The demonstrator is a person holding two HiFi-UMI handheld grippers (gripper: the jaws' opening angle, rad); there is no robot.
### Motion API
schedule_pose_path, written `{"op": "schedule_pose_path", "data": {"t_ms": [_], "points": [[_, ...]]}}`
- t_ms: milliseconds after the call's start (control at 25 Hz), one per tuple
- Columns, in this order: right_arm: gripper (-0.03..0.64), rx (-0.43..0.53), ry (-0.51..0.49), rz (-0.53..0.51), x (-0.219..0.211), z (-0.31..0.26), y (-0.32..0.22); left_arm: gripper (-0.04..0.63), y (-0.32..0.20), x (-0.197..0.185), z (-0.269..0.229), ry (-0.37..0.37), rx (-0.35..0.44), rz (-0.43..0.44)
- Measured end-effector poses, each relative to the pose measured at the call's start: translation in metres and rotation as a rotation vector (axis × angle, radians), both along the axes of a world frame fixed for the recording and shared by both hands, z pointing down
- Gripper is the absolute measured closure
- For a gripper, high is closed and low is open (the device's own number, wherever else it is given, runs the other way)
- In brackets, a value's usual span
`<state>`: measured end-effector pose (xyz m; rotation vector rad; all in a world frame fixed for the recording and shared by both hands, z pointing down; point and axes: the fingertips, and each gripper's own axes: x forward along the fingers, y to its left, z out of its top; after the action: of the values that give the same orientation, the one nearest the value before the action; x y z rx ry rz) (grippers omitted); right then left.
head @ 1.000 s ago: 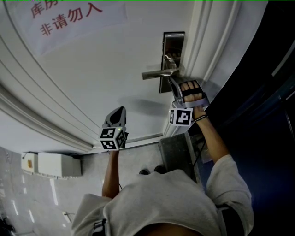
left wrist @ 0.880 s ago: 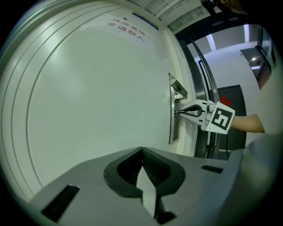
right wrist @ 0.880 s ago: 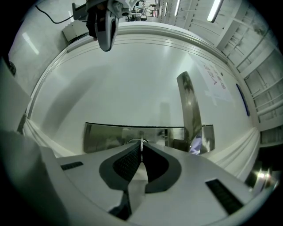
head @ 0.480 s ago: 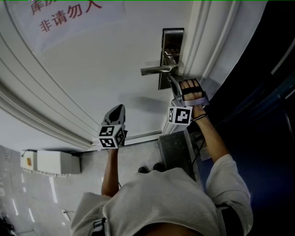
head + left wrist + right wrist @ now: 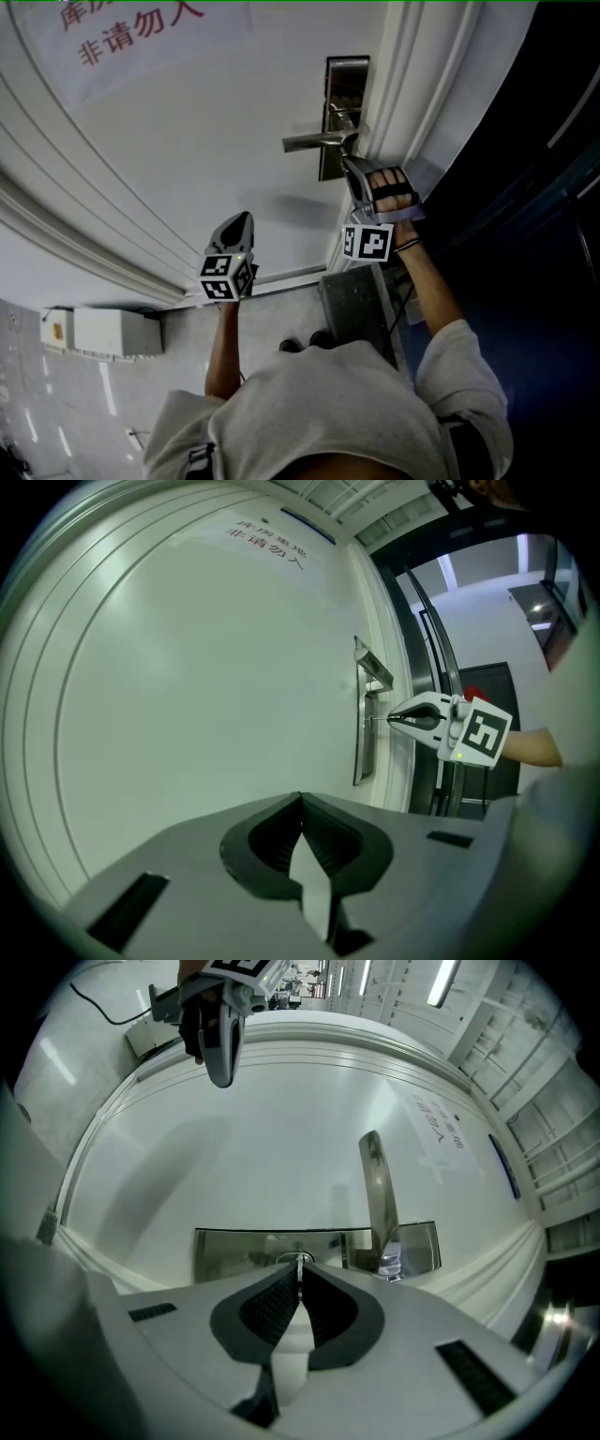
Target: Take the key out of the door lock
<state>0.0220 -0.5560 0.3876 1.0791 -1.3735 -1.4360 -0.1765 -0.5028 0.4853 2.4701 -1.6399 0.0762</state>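
The steel lock plate (image 5: 342,80) with its lever handle (image 5: 314,142) sits at the white door's right edge. My right gripper (image 5: 345,161) points at the plate just below the handle, shut on the key (image 5: 299,1262). The key's head is pinched between the pads at the keyhole. From the left gripper view, a thin key shaft (image 5: 380,718) spans the short gap between the plate (image 5: 361,752) and the right gripper (image 5: 392,718). My left gripper (image 5: 246,217) hangs lower left, away from the lock, shut and empty.
A paper notice with red characters (image 5: 141,33) is stuck on the door (image 5: 216,141). The door frame moulding (image 5: 422,84) runs just right of the lock, with a dark opening beyond it. A white box (image 5: 103,333) sits on the floor at lower left.
The right gripper has drawn back slightly from the lock plate, still shut on the key. The left gripper has stayed put.
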Motion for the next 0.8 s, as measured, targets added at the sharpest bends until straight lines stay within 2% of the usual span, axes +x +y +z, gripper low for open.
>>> {"op": "schedule_pose_path", "data": {"t_ms": [160, 360, 800], "points": [[0.588, -0.021, -0.073, -0.022, 0.003, -0.001, 0.01, 0.577, 0.001, 0.007, -0.002, -0.001, 0.004, 0.015], [0.588, -0.12, -0.268, -0.043, 0.004, -0.002, 0.016, 0.577, 0.003, 0.007, -0.002, -0.006, 0.002, 0.015], [0.588, -0.42, -0.998, -0.118, 0.016, 0.003, 0.022, 0.577, 0.006, -0.005, -0.01, -0.016, 0.019, -0.009]]}}
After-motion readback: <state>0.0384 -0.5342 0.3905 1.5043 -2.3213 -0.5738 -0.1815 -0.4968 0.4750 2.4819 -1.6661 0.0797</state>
